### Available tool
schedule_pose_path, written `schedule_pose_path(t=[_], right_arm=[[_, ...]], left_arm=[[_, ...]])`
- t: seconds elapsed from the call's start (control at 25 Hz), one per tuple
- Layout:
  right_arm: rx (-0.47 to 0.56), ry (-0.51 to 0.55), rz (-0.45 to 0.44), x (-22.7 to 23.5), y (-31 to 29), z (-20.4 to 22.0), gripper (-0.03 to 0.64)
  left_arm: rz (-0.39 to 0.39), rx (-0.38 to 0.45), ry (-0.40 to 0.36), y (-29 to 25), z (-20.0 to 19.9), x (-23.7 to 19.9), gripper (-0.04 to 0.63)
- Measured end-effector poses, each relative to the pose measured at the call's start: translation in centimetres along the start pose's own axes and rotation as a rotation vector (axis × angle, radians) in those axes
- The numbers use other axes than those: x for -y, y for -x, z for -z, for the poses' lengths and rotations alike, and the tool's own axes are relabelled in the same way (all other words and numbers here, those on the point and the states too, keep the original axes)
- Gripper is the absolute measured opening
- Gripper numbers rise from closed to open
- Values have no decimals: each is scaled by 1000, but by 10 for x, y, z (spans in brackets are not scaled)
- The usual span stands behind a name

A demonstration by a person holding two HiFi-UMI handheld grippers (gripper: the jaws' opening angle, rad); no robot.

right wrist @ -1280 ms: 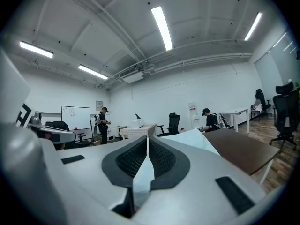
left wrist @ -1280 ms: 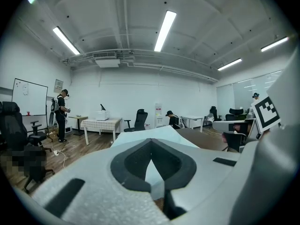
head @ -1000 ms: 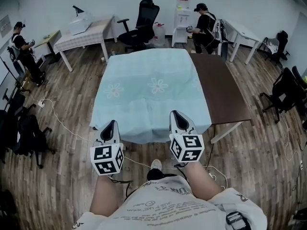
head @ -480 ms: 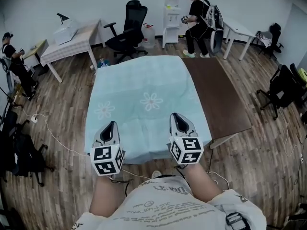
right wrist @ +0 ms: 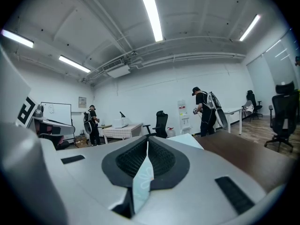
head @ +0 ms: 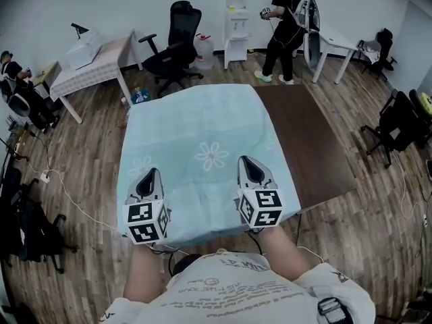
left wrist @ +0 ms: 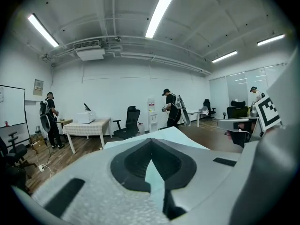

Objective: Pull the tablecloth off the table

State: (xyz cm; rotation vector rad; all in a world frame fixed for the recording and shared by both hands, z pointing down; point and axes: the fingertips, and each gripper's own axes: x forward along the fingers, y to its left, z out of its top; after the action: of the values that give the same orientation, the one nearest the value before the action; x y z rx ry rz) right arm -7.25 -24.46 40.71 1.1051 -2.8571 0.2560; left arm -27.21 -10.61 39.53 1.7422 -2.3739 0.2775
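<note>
as left gripper, right gripper clamp tablecloth, shirt text illegible

We stand in a white-walled office with a wood-plank floor.
Along the far wall we see a black office chair, a water dispenser just right of it, and a person standing beside a white desk at far right. A side table under a checked cloth stands far left, carrying a white box. More black chairs sit along the right, cables trail over the floor at left, strip lights cross the ceiling, and a whiteboard hangs on the left wall.
</note>
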Motion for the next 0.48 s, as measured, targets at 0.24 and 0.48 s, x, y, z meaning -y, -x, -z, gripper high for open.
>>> schedule_pose_path(t=[0.24,0.48], right_arm=[[-27,-8,37,9,1,15,15],[-61,-5,106,27,-9,26,15]], left_arm=[[27,-54,12,-19,19,-2,14],[83,-87,0,-53,25,1,14]])
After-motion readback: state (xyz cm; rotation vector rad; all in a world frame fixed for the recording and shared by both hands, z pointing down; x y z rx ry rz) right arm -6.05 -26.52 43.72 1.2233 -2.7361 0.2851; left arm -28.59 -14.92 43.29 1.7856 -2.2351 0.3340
